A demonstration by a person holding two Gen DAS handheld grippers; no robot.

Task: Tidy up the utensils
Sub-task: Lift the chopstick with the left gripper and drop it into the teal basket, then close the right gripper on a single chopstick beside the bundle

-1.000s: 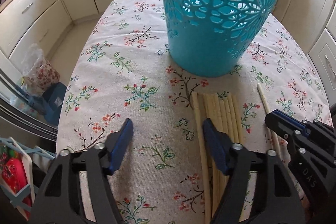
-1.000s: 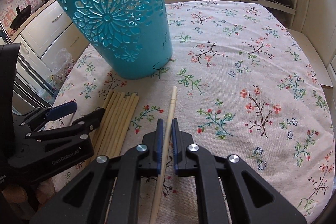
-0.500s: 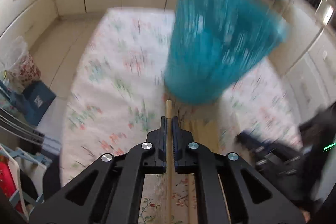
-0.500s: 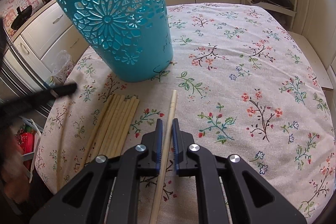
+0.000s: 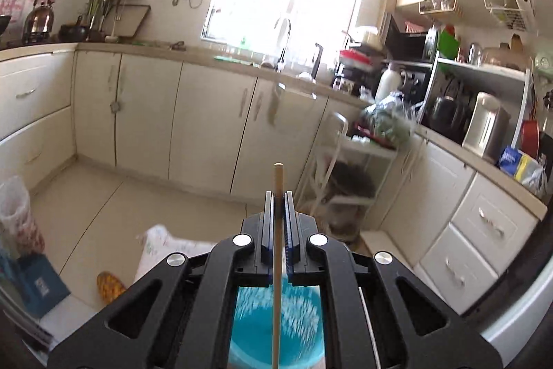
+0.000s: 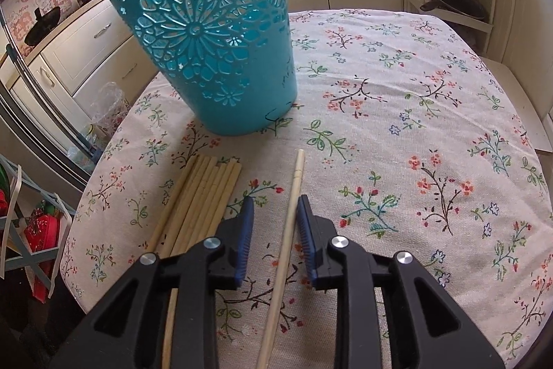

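Left gripper (image 5: 278, 196) lifted clamping chopstick (image 5: 276, 251), right gripper (image 6: 274, 206) opening around single chopstick (image 6: 288, 223)

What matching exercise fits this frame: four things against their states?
1. left gripper
2. right gripper
3. bundle
4. basket

a. upright on the tablecloth
b. jaws apart around a chopstick lying flat
c. lying flat, untouched
d. shut on a chopstick, above the basket

Pairs: 1-d, 2-b, 3-c, 4-a
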